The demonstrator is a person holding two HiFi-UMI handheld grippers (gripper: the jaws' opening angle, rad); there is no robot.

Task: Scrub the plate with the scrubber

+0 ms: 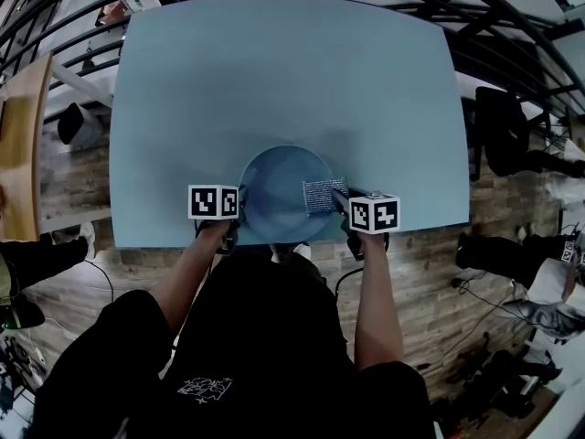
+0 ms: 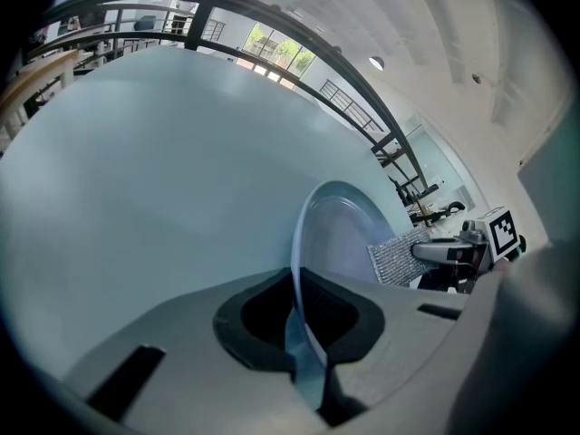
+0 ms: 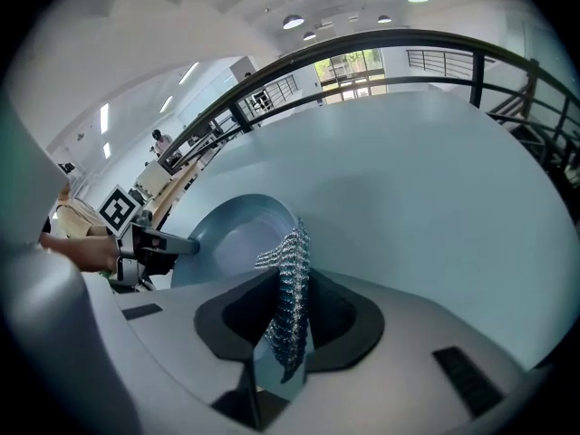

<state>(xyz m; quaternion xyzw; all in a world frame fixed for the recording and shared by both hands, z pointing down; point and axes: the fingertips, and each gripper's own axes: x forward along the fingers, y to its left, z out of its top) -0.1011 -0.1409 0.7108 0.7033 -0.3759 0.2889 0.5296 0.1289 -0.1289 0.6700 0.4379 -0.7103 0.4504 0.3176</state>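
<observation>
Head view: the plate (image 1: 279, 190) sits on the table (image 1: 274, 71) by its near edge. The mesh scrubber (image 1: 322, 195) lies over the plate's right rim, pointing toward the plate's centre.

Left gripper view: the left gripper (image 2: 304, 338) pinches the plate's left rim.

Right gripper view: the right gripper (image 3: 285, 338) clamps the scrubber edge-on, its length running toward the plate.
</observation>
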